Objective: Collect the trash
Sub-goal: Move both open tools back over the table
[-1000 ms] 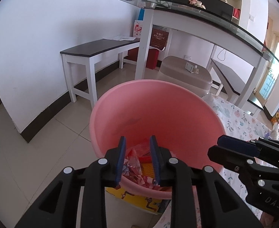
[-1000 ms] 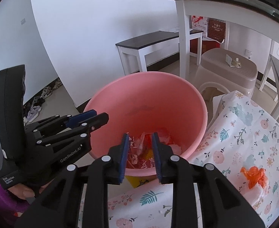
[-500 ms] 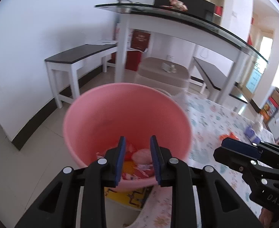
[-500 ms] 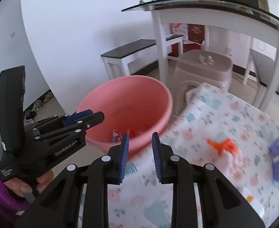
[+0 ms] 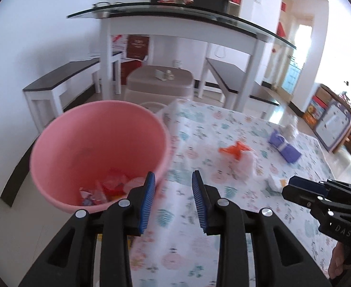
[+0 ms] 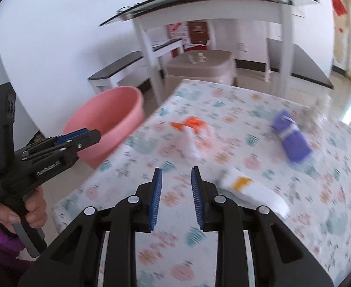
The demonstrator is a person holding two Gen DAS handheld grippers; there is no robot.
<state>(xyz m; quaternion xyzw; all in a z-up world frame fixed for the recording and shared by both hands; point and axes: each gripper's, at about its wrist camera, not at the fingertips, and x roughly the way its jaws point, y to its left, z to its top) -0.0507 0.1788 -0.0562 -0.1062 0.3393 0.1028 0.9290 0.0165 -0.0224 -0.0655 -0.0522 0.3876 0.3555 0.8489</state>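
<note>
A pink basin (image 5: 99, 153) stands off the left edge of a floral-cloth table (image 5: 199, 239) and holds several red and white wrappers (image 5: 106, 187). On the table lie an orange-and-white wrapper (image 5: 237, 153), a purple packet (image 5: 284, 144) and a white packet with a yellow mark (image 6: 249, 190). My left gripper (image 5: 173, 197) is open and empty over the table edge beside the basin. My right gripper (image 6: 175, 191) is open and empty above the table, just left of the white packet. The basin (image 6: 108, 129), orange wrapper (image 6: 192, 129) and purple packet (image 6: 291, 141) also show in the right wrist view.
A glass-topped white table (image 5: 175, 21), a dark-topped bench (image 5: 63, 81) and a beige plastic stool (image 5: 161, 81) stand beyond on the tiled floor. A white wall is at the left. Toys and shelves are at the far right (image 5: 331, 119).
Both grippers have swung right, away from above the basin and over the floral table. Both stay open and empty. The loose trash on the table has come into view.
</note>
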